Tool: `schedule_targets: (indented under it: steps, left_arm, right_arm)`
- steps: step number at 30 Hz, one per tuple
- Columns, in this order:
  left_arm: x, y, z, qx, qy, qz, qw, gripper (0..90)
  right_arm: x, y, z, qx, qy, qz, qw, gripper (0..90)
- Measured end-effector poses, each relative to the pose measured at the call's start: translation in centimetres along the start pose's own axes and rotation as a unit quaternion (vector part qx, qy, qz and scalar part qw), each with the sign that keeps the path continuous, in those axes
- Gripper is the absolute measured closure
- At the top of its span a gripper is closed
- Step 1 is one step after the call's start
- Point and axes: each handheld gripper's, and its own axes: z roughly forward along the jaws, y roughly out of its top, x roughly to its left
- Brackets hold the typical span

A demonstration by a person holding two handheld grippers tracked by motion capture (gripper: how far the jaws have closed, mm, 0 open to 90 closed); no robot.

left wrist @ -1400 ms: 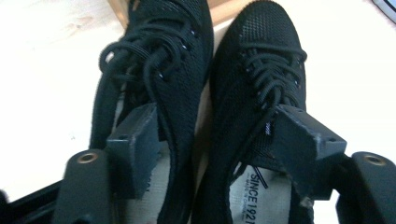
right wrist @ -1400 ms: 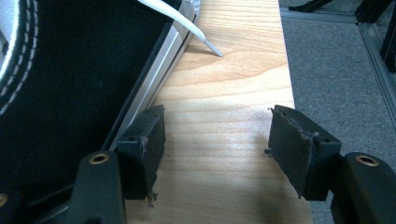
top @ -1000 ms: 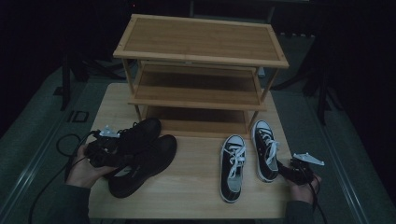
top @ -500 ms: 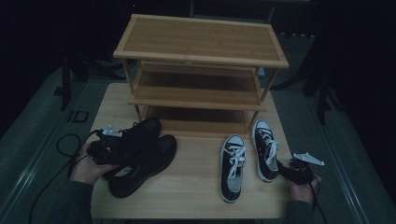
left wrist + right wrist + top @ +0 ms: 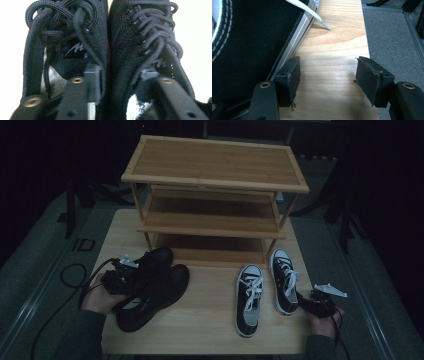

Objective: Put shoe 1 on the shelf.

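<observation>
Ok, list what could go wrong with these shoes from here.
1. The left gripper pinches both black shoes by their adjoining inner collars alone; lifted, one could slip free or both sag.
2. Their loose black laces could catch on the shoe rack.
3. The right gripper is open beside the black-and-white sneaker and could nudge it.

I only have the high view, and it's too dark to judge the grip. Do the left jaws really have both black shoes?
Observer: Yes. The left gripper view shows the left gripper with one jaw inside each of the black shoes, pinching their adjoining collars together.
Operator: And the right one, is it on a shoe yet?
Observer: No. The right gripper is open over the bare table, with one jaw right beside the sole of the sneaker.
</observation>
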Motion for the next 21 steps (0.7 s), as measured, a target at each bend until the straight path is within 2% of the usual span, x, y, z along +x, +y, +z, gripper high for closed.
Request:
schedule_targets:
  steps: [1, 2, 3, 4, 12, 19, 21]
  left_arm:
    - [0.0, 0.0, 0.0, 0.0, 0.0, 0.0, 1.0, 73.8]
    - [-0.1, 0.0, 0.0, -0.001, 0.008, 0.001, 1.0, 73.8]
    - [-0.1, 0.0, 0.0, -0.002, 0.015, 0.005, 0.9999, 81.7]
    - [-0.2, -0.1, 0.0, -0.003, 0.019, 0.007, 0.9998, 83.9]
    - [-0.9, -0.1, -0.2, -0.012, 0.048, 0.019, 0.9986, 86.0]
    - [-1.9, 0.3, -0.4, -0.018, 0.061, 0.039, 0.9972, 86.4]
    - [-2.0, 0.4, -0.5, -0.018, 0.059, 0.041, 0.9973, 86.4]
  right_arm:
    - [0.0, 0.0, 0.0, 0.0, 0.0, 0.0, 1.0, 35.8]
    - [0.0, 0.0, 0.0, 0.0, 0.0, 0.0, 1.0, 35.8]
    - [0.0, 0.0, 0.0, 0.0, 0.0, 0.0, 1.0, 35.8]
    - [0.0, 0.0, 0.0, 0.0, 0.0, 0.0, 1.0, 35.8]
    - [0.0, 0.0, 0.0, 0.0, 0.0, 0.0, 1.0, 35.8]
    - [0.0, 0.0, 0.0, 0.0, 0.0, 0.0, 1.0, 35.7]
    - [0.0, 0.0, 0.0, 0.0, 0.0, 0.0, 1.0, 35.8]
